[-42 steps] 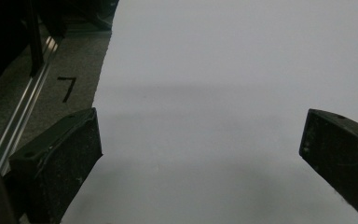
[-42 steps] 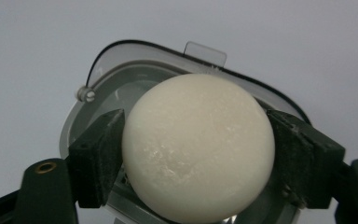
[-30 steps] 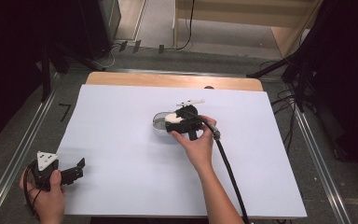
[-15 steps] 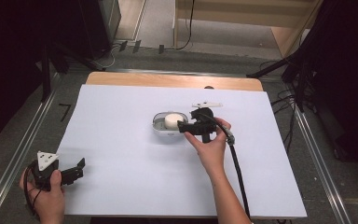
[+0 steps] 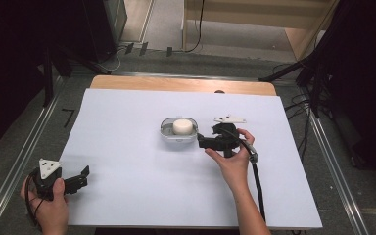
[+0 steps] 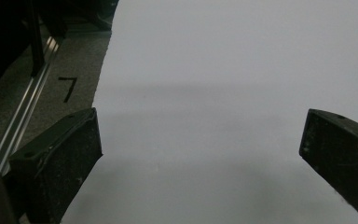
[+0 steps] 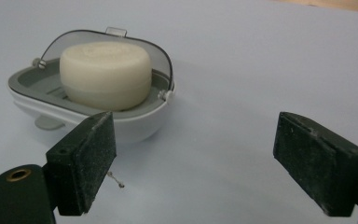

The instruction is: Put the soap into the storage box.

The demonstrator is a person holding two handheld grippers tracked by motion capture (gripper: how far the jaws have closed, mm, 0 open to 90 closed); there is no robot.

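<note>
**Right gripper beside the soap box, jaws opening, nothing held**

In the high view, your right gripper (image 5: 200,142) is a little right of the centre of the frame, just beside the right edge of the soap box (image 5: 178,129). Its jaws are opening and nothing is between them. In the right gripper view, the two black pads stand wide apart at the bottom of the frame with only the white sheet (image 7: 242,93) between them. The left pad is close in front of the box but does not press on it.

The soap box (image 7: 93,102) is in the upper left of that view. It is a white and grey dish with a clear lid that stands raised behind it. A round cream soap bar (image 7: 105,74) lies inside it, on the grey insert.

Your left gripper (image 5: 76,178) is in the lower left of the high view, at the edge of the sheet and well apart from the box. In the left gripper view its jaws are wide open, with only the bare sheet (image 6: 223,93) between them.
</note>
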